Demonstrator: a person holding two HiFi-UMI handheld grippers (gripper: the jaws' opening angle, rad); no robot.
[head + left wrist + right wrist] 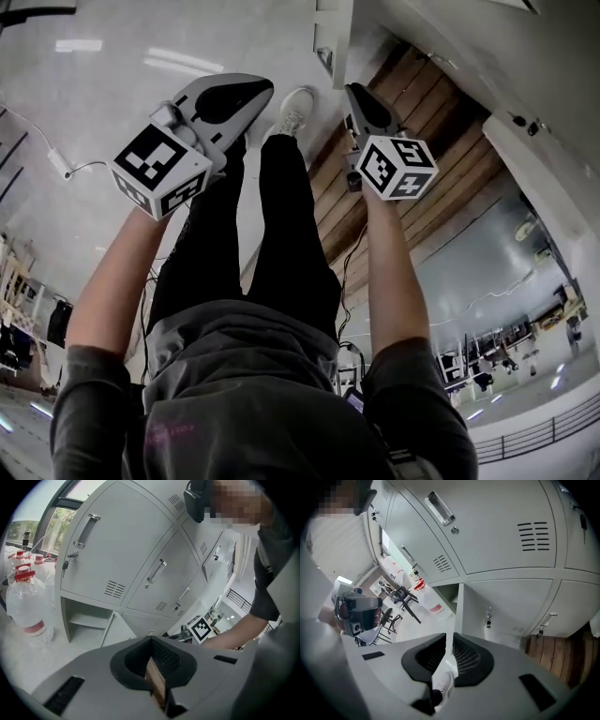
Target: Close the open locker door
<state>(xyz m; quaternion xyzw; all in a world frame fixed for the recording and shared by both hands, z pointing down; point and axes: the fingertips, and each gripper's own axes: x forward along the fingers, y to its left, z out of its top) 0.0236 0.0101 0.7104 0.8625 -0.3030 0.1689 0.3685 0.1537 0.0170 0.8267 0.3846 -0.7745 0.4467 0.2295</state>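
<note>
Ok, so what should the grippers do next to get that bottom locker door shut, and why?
Probably lower the right gripper toward the open door and set it against the outer face near the free edge. That door stands swung out from the bottom compartment, almost edge-on ahead of this gripper, and the gripper is not touching it yet.

left gripper (151,641) jaws together | locker door (123,629) open | bottle (26,605) left

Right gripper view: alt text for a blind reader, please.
The right tongs, slightly apart and empty, point at grey lockers whose bottom door stands open. A white shoe shows through their gap; a water bottle stands beyond the door.
</note>
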